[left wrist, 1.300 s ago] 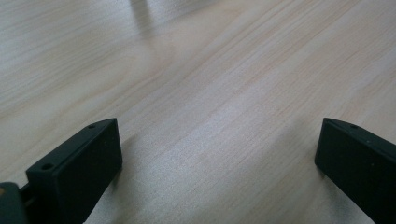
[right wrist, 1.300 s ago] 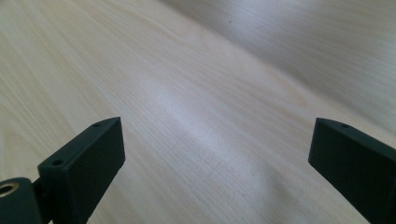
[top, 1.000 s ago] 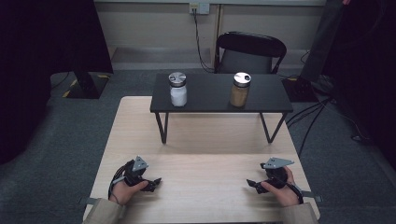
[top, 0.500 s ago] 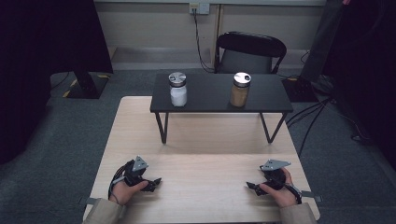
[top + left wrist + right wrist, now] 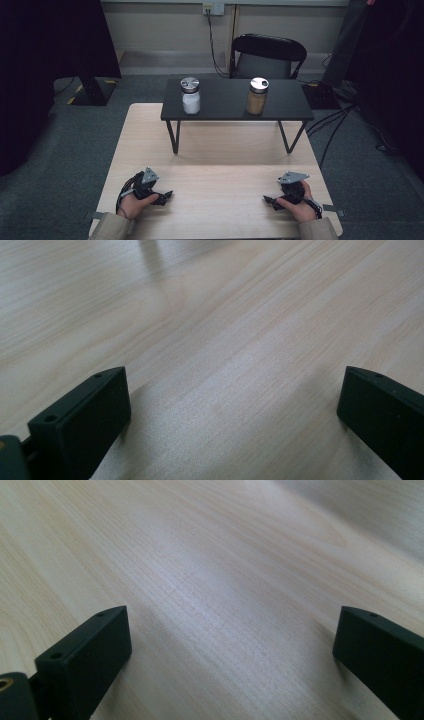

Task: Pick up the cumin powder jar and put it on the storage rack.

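- While both hands rest on the near edge of the wooden table, nothing is held: left gripper at near left and right gripper at near right each have jaws wide apart over bare wood, as both gripper views confirm. The right jaws have just been opening further, with nothing between them.
- Things nearest to hand: two jars on the small black stand at the far side of the table, well apart from both grippers. White jar stands at the stand's left, brown jar at its right. Both upright, both with silver lids.
- Risk, as I judge it: the jars stand raised on a narrow shelf, so a sideways nudge on approach could tip one or push it off the far edge.
- Risk: smooth round walls may slip or twist if the jaws close off-centre or too high near the lid.
- Risk: a forearm could catch the stand's front edge and shake both jars.
- Risk: trailing gripper cables might drag across the table.
- Writing: none readable. The jars carry no label I can make out; the lids are too small to read.
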`<state>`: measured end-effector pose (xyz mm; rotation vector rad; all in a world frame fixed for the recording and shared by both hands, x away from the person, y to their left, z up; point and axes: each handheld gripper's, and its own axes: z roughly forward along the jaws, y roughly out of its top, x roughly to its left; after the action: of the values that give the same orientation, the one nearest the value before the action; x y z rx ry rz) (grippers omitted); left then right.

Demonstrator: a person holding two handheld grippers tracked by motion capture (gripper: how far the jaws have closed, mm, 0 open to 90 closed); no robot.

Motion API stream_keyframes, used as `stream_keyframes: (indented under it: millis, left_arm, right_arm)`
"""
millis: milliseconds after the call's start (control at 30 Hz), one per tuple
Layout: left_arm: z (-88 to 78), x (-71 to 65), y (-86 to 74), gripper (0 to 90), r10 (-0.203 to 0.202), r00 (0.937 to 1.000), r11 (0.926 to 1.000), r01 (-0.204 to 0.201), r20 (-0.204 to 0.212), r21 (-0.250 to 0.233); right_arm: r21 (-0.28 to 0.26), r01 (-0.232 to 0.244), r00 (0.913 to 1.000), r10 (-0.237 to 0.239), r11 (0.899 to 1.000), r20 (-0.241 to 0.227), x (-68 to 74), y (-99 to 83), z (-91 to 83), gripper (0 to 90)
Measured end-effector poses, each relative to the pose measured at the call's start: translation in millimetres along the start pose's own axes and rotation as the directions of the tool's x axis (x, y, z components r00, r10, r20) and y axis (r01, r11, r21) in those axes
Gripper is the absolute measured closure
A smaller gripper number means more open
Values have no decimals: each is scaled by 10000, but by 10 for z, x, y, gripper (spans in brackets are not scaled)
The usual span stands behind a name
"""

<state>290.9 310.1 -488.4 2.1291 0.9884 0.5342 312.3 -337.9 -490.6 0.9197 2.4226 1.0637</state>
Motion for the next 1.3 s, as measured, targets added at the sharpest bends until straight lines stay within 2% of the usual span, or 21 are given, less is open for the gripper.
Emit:
stream_keyframes:
  millis: [1300]
  left_arm:
    - [7,-14,2,0,-85,10000,10000,85,-30,-21]
  right_arm:
    - [-159,-103,9998,106,9998,175,46,-30,21,0]
